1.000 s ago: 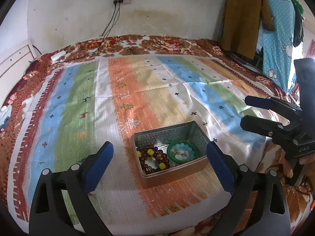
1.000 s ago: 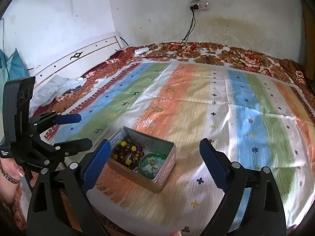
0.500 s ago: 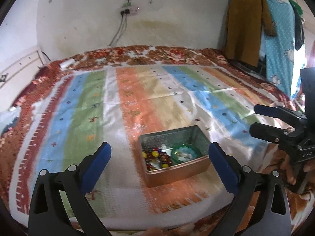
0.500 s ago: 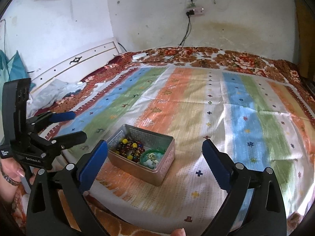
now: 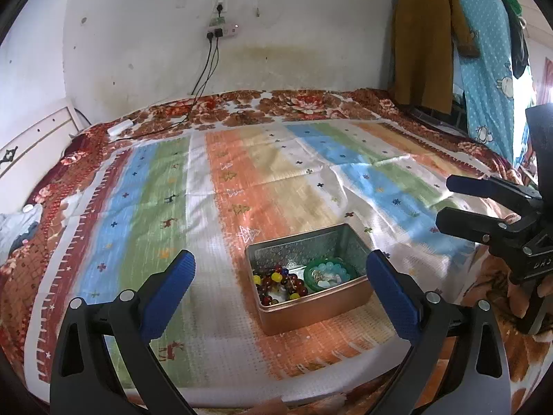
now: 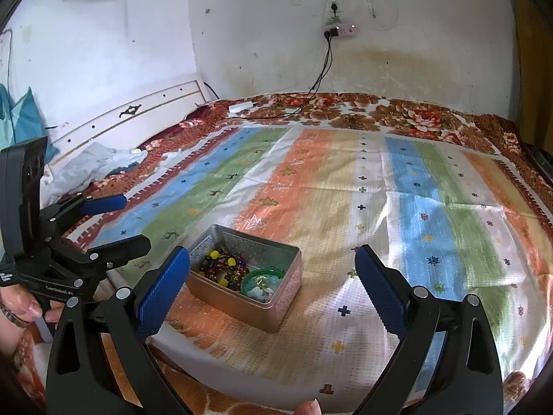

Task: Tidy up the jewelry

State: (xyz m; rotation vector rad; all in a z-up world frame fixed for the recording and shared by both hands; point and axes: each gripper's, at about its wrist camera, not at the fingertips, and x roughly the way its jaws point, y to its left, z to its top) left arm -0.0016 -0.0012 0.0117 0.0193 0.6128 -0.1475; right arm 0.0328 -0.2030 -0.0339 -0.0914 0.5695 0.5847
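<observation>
An open metal tin (image 5: 340, 302) (image 6: 283, 297) sits on a striped cloth near the bed's front edge. It holds a dark red and yellow bead bracelet (image 5: 280, 283) (image 6: 223, 268) and a green bangle with pale beads (image 5: 330, 273) (image 6: 262, 282). My left gripper (image 5: 280, 285) is open and empty, back from the tin. It also shows in the right wrist view (image 6: 115, 223). My right gripper (image 6: 272, 285) is open and empty, raised in front of the tin. It also shows in the left wrist view (image 5: 449, 202).
The striped cloth (image 5: 242, 173) covers a floral bedspread (image 5: 293, 103). A white headboard (image 6: 138, 117) stands at the left. Charger cables (image 5: 204, 69) run from a wall socket onto the bed. Clothes (image 5: 449, 34) hang at the right.
Both grippers have drawn back and lifted, so the tin looks smaller and farther. Both stay open and empty. The tin has not moved.
</observation>
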